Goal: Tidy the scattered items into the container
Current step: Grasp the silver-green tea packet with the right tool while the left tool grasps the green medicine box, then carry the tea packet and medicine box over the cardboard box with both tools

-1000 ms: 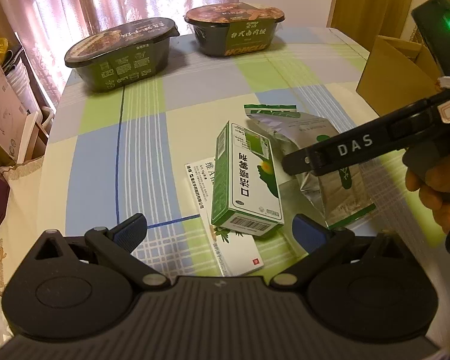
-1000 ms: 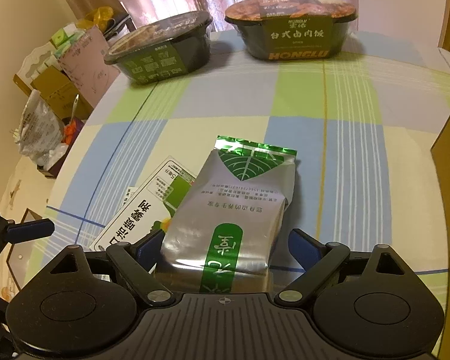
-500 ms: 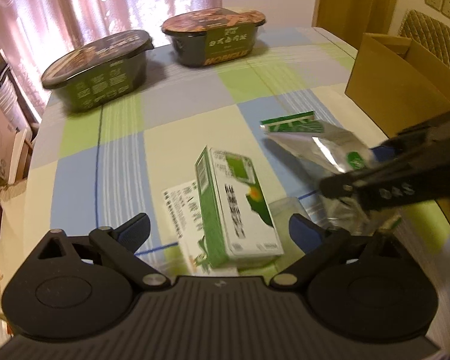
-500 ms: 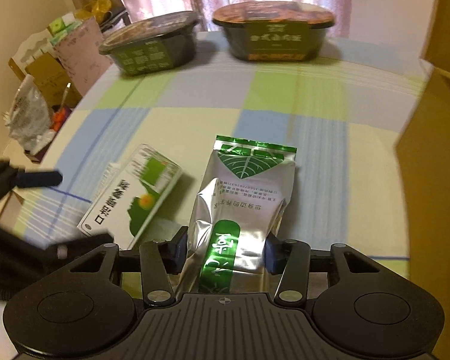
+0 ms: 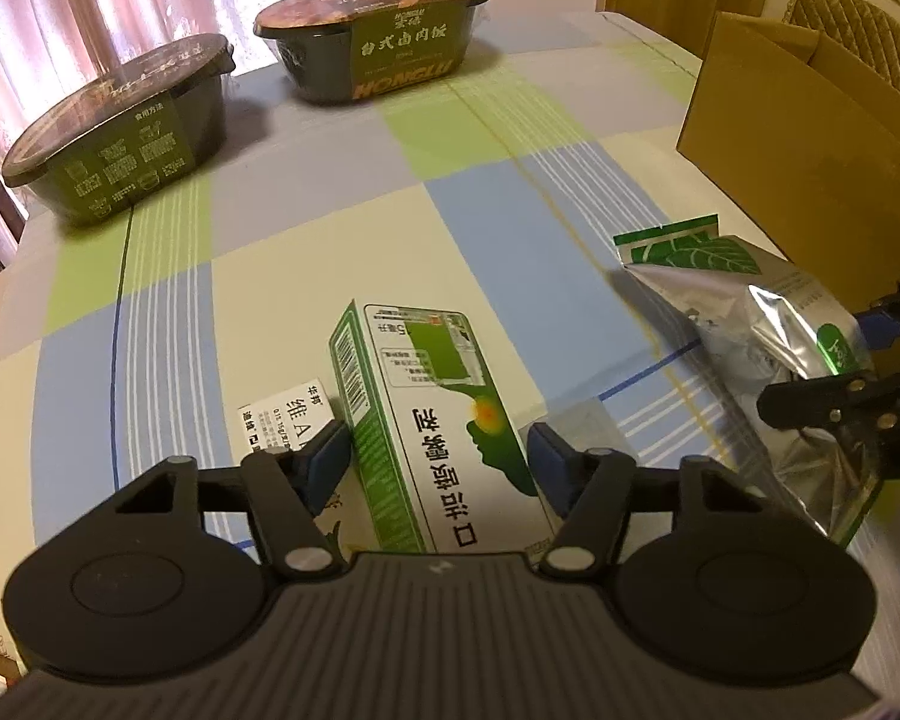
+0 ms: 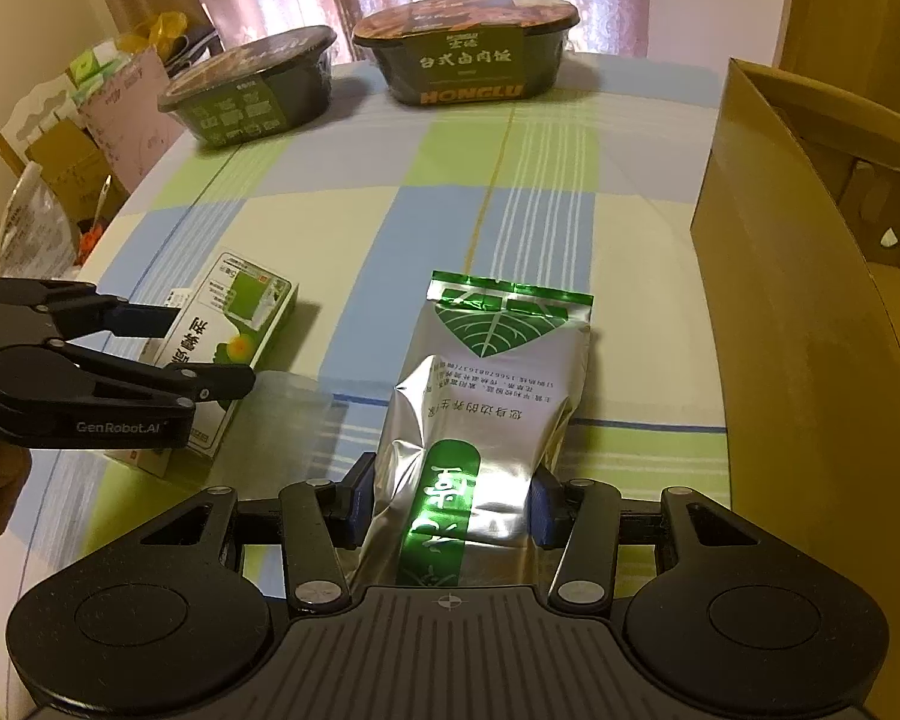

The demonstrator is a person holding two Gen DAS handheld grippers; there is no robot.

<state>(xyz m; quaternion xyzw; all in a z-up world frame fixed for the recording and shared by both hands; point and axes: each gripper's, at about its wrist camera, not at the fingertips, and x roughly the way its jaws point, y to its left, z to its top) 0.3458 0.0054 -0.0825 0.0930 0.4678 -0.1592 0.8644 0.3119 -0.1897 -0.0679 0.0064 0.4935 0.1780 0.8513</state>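
Observation:
A green and white medicine box (image 5: 444, 420) lies between my left gripper's (image 5: 438, 459) blue pads, which press its two sides; the right wrist view shows that box (image 6: 240, 324) with the left gripper (image 6: 207, 351) around it. Under it lies a flat white packet (image 5: 294, 420). My right gripper (image 6: 450, 498) is shut on the near end of a silver foil pouch (image 6: 498, 372) with a green leaf print, which crumples. The left wrist view has the pouch (image 5: 744, 306) and right gripper (image 5: 822, 366) at the right. The open cardboard box (image 6: 810, 312) stands just right of the pouch.
Two dark instant-meal bowls (image 5: 120, 138) (image 5: 384, 42) stand at the table's far side by the curtain. A clear plastic piece (image 6: 294, 396) lies between box and pouch. The cardboard box (image 5: 768, 138) stands on the right edge. Bags and cartons (image 6: 60, 168) crowd the floor left of the table.
My left gripper's jaws have narrowed from wide open onto the medicine box. My right gripper shut on the pouch half a second ago and still holds it, its near end raised and creased.

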